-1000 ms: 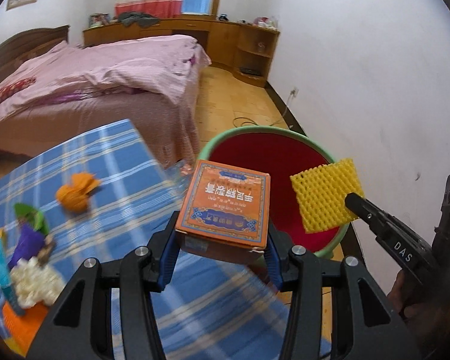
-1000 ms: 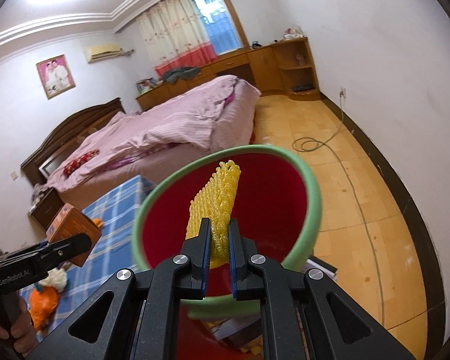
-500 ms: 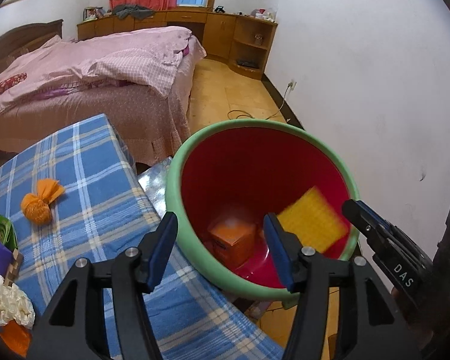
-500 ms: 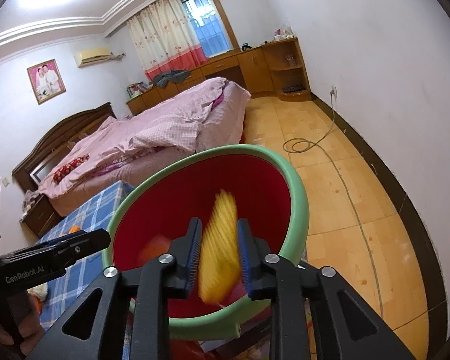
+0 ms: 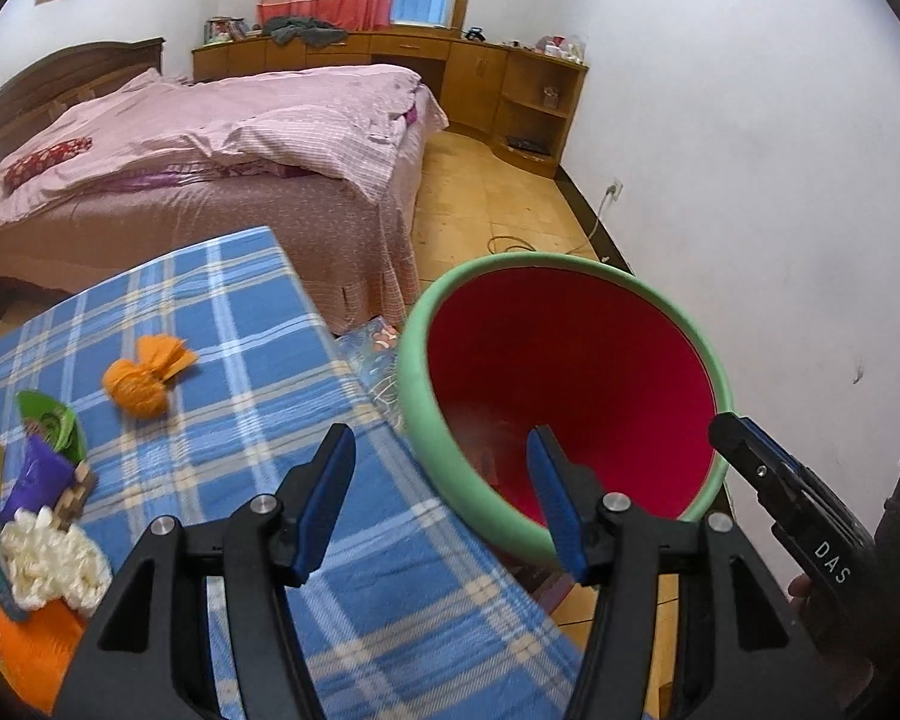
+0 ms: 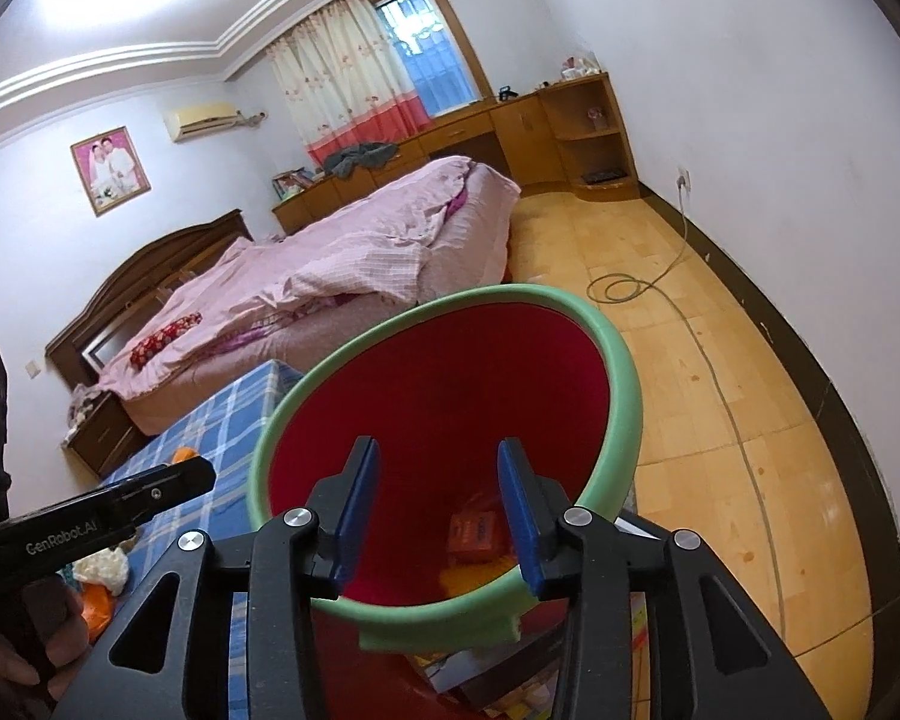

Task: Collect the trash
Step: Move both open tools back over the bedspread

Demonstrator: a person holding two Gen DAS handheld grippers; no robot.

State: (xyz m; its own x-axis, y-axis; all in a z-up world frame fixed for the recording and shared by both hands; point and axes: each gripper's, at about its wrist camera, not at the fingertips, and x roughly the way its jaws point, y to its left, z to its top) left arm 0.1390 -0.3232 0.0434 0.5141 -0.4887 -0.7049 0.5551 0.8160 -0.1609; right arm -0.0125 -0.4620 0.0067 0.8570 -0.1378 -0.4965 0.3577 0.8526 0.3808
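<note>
Both grippers, left point(image 5: 441, 498) and right point(image 6: 438, 507), gape with nothing between the pads, poised at the bin point(image 6: 621, 360) beside the table point(image 5: 258, 324). An orange box point(image 6: 473, 535) lies at the bin's bottom, with a yellow scrap point(image 6: 468, 579) half hidden below the rim. More trash point(image 5: 141, 381) sits on the cloth, partly cut off at the left.

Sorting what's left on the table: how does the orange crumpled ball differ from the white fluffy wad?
The orange crumpled ball is bright orange with a fanned, pleated tail; the white fluffy wad is cream and lumpy, with no tail. The orange ball lies alone on open blue plaid cloth, while the white wad sits crowded against a purple packet and other scraps. The ball lies farther from the left gripper than the wad. Both rest on the table, outside the red bin.
</note>
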